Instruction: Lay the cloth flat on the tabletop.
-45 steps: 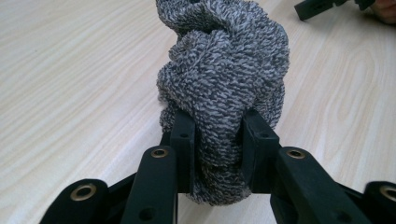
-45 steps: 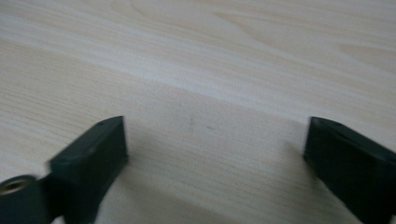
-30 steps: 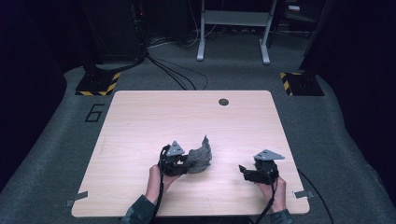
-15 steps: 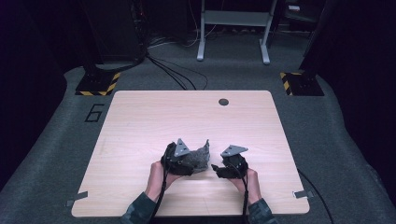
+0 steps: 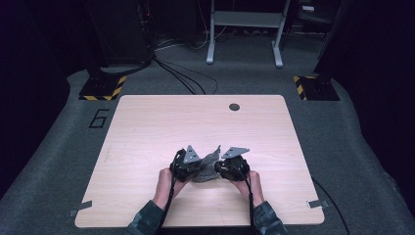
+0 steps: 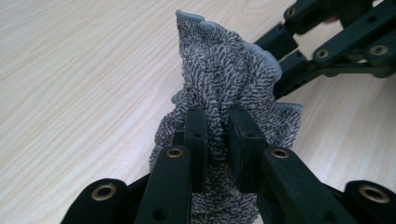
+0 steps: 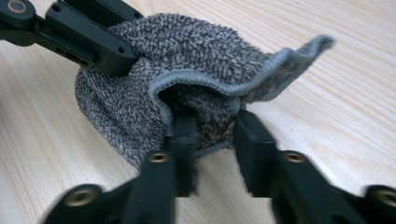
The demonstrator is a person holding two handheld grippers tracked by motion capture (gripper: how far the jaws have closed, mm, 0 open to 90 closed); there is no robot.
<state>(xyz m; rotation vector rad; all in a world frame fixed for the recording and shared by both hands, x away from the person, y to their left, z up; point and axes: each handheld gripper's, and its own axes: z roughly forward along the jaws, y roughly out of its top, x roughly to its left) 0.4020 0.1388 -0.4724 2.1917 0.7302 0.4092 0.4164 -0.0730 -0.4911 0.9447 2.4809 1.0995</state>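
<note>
I see a crumpled grey cloth [image 5: 208, 165] lying on the wooden counter [image 5: 147, 127], in the lower middle of the high view, between my two grippers. The left gripper [image 5: 185, 166] sits just left of the cloth there, the right gripper [image 5: 229, 168] just right of it, each held by a hand [image 5: 165, 182] entering from the bottom edge; the other hand [image 5: 248, 183] mirrors it.

In the left gripper view, the left gripper [image 6: 215, 135] has its fingers [image 6: 196, 135] clamped on a bunched fold of the cloth [image 6: 224, 79], which rises in a ruffled peak above them in the centre of the frame. The right gripper's black linkage shows in the upper right, touching the cloth's far side.

In the right gripper view, the right gripper [image 7: 212, 140] has its fingers [image 7: 250, 140] apart, with the hemmed edge of the cloth [image 7: 187, 51] lying between them; the left finger touches the fabric, while the right finger stands just beside it. The cloth's edge curls out toward the upper right of that frame. The left gripper's linkage crosses the upper left, pressed on the cloth.

A small dark round hole [image 5: 234, 106] sits near the counter's far edge, well apart from the cloth.
</note>
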